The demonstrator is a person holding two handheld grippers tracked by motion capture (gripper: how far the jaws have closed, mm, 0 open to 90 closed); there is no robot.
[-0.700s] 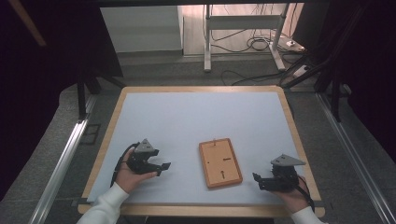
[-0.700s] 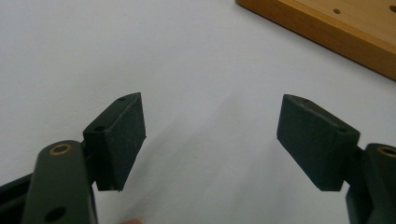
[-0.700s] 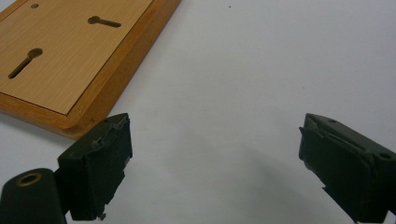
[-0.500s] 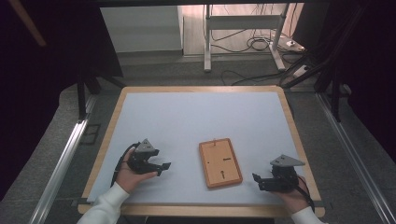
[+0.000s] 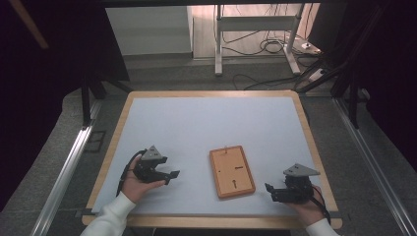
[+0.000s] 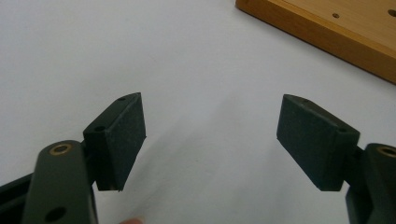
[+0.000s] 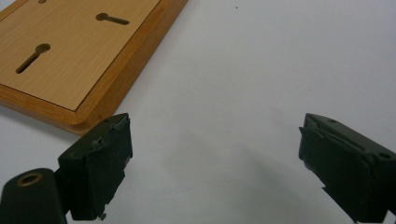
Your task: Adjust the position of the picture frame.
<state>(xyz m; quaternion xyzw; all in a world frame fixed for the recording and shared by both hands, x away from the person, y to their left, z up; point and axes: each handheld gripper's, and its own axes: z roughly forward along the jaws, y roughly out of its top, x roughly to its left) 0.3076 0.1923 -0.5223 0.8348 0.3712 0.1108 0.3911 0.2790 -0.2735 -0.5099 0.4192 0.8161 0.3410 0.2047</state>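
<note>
here both hands (image 5: 140, 183) rest low, jaws apart, flanking the wooden board (image 5: 231, 170).

The left claw (image 6: 210, 140) rises from 6 o'clock with its 2 black, blocky jaws spread wide and nothing between them. Beneath lies the pale white desk (image 6: 140, 51). At 1 o'clock, well apart, sits the corner of a flat orange-brown wooden board (image 6: 336, 32) with small holes.
</note>
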